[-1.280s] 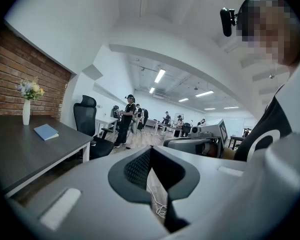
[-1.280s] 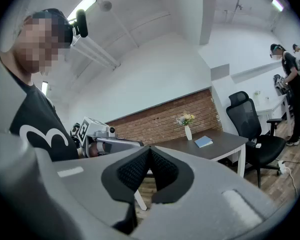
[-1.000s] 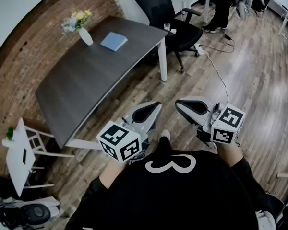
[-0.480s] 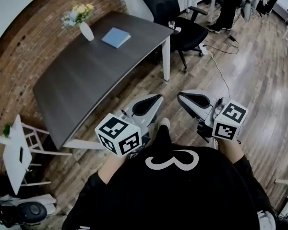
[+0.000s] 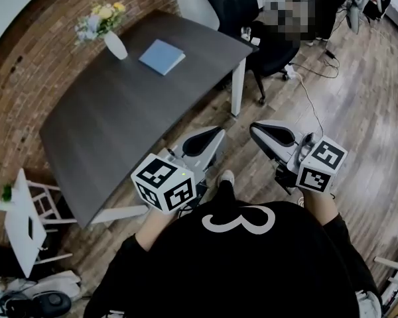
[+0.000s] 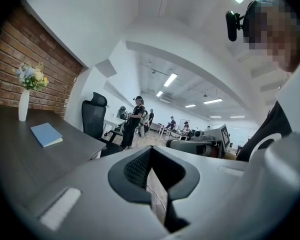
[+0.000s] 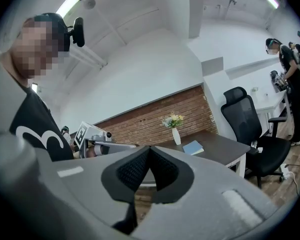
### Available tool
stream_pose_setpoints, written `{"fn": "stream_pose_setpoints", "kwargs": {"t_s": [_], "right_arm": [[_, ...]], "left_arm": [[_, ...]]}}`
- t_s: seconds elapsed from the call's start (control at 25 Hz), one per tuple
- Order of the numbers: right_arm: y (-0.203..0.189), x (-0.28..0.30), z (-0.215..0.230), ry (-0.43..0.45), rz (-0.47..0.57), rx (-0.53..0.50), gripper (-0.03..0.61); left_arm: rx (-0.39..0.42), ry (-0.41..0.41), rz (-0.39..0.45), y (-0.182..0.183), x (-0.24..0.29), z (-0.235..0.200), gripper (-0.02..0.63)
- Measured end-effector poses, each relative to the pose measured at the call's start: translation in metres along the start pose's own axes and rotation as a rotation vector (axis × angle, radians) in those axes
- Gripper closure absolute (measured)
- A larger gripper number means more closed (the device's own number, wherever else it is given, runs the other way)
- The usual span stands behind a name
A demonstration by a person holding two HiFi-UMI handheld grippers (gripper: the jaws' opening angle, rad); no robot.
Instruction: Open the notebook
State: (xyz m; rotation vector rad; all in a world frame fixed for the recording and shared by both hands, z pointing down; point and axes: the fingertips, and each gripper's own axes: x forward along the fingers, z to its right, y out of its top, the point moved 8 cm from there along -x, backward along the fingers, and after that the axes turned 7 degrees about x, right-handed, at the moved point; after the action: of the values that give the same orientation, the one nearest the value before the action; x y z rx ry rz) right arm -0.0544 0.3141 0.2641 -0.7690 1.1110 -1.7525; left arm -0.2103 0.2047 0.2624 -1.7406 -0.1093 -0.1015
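While left tongs (image 5: 214, 135) and right tongs (image 5: 260, 128) hang over floor (image 5: 358, 111), notebook (image 5: 162, 56) lies apart.

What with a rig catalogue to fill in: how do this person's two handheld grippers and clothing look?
The left gripper and right gripper match: light grey moulded shells, black textured pads on the jaws, and a white cube with black square markers at each rear. The person wears a black top with a white looping print.
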Motion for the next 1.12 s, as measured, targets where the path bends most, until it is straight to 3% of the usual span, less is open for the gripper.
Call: {"fn": "stream_pose_setpoints", "kwargs": {"t_s": [0.36,0.56,1.12], "right_arm": [[0.049,0.101,0.110,0.016,-0.046,0.060,0.578],[0.070,0.149,0.150,0.030,-0.063,0.068,0.578],[0.085,0.195,0.197,0.099,-0.102,0.076,0.578]], "left_arm": [[-0.040,0.048,-0.012,0.033,0.060,-0.133,0.600],[-0.046,0.069,-0.008,0.049,0.081,-0.193,0.600],[-0.033,0.155,-0.009,0.059,0.103,-0.245,0.600]]}}
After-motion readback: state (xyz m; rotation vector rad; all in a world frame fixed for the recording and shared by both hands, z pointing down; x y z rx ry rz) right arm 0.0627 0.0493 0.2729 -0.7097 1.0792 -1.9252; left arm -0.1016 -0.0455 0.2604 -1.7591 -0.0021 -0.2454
